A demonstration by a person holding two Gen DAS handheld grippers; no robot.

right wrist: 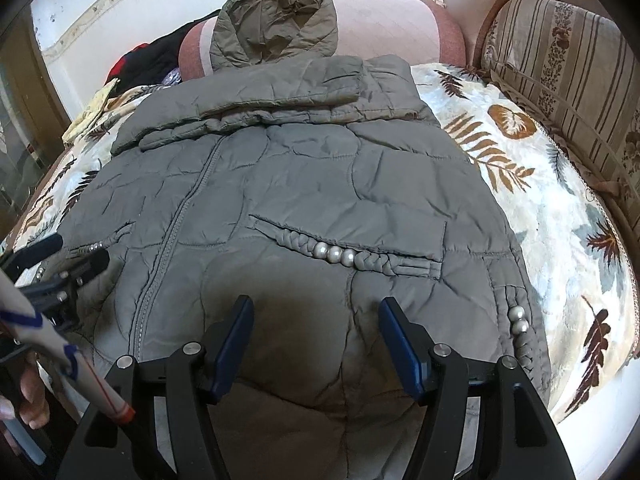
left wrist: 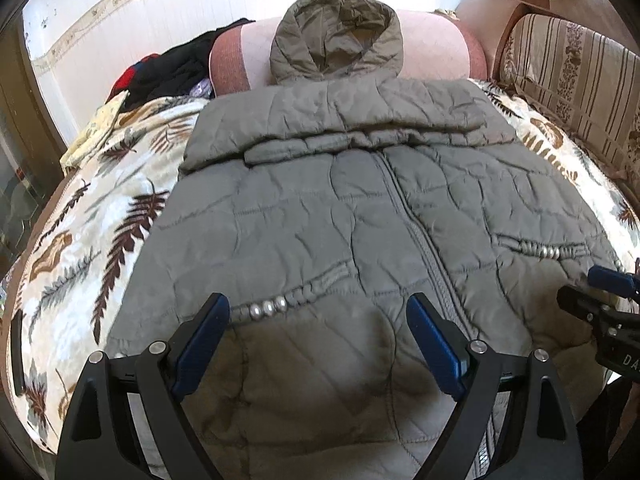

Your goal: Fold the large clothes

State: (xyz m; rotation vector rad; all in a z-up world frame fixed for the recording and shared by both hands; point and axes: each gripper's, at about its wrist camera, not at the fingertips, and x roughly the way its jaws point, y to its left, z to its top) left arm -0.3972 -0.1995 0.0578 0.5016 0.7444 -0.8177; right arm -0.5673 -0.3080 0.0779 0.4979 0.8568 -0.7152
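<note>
Left wrist: quilted puffy olive jacket [left wrist: 320,208], pearl-trimmed braided pockets [left wrist: 267,310].

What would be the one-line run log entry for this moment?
stage: sleeves folded across chest | jacket: flat, zipped, hood on cushion | left gripper: open above hem, empty | right gripper: open, empty

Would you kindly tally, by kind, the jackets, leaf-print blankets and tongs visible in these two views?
Jackets: 1
Leaf-print blankets: 1
Tongs: 2 (left tongs, right tongs)
Total: 4
</note>
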